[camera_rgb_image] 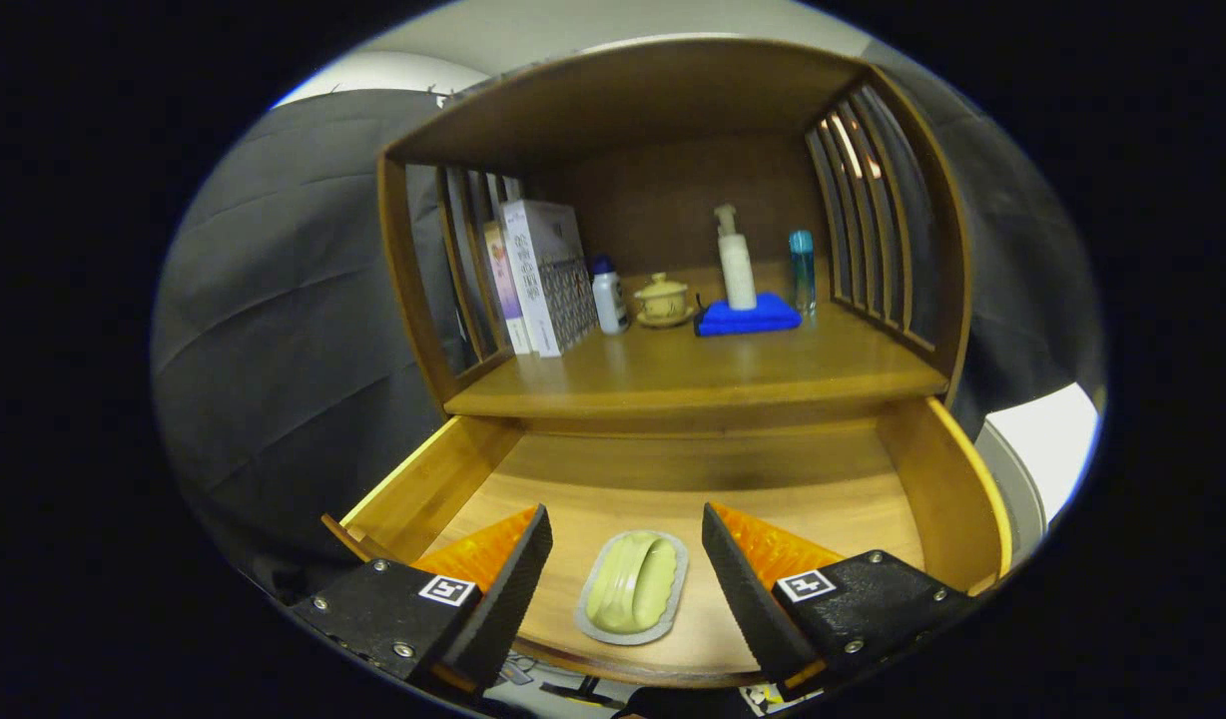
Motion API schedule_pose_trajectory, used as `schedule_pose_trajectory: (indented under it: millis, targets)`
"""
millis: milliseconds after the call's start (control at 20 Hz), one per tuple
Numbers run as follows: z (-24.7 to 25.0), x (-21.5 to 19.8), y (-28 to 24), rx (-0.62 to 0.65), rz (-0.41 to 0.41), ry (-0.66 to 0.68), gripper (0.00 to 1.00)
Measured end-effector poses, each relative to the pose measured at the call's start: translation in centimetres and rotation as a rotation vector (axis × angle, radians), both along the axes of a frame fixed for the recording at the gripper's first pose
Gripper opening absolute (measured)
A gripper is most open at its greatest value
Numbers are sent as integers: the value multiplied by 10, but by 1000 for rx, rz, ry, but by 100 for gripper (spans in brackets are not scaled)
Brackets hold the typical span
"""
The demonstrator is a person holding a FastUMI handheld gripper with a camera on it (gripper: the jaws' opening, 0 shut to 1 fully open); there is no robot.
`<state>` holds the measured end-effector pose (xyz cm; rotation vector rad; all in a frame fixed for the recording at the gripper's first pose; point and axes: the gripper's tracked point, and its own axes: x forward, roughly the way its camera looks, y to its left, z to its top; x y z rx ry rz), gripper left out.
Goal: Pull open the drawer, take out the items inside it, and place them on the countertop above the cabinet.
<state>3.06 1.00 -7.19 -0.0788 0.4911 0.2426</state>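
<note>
The wooden drawer (932, 489) stands pulled out below the cabinet's countertop (693, 374). On the drawer floor lies a pale green bar in a grey oval dish (633, 587). My gripper (625, 534) hovers above the drawer, open, and the dish sits between its two fingers and slightly below them. Neither finger touches the dish.
On the countertop stand several books (538, 275), a small white bottle (608, 297), a lidded yellow cup (663, 299), a blue folded cloth (748, 318) with a white pump bottle (737, 262) on it, and a blue tube (802, 268). Slatted side walls (873, 220) and a roof enclose the shelf.
</note>
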Motion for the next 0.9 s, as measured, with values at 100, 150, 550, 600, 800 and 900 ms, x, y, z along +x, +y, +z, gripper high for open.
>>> schedule_pose_trajectory:
  millis: [100,150,550,600,800,900]
  targets:
    - [-14,9,-3,-6,-15,52,94]
    - [-21,12,-2,-3,-16,83,94]
    - [-56,20,-4,-57,-14,235,93]
    - [-58,19,-5,-72,-11,250,93]
    - [-77,10,-1,-97,13,315,84]
    - [-85,7,-1,-107,19,340,79]
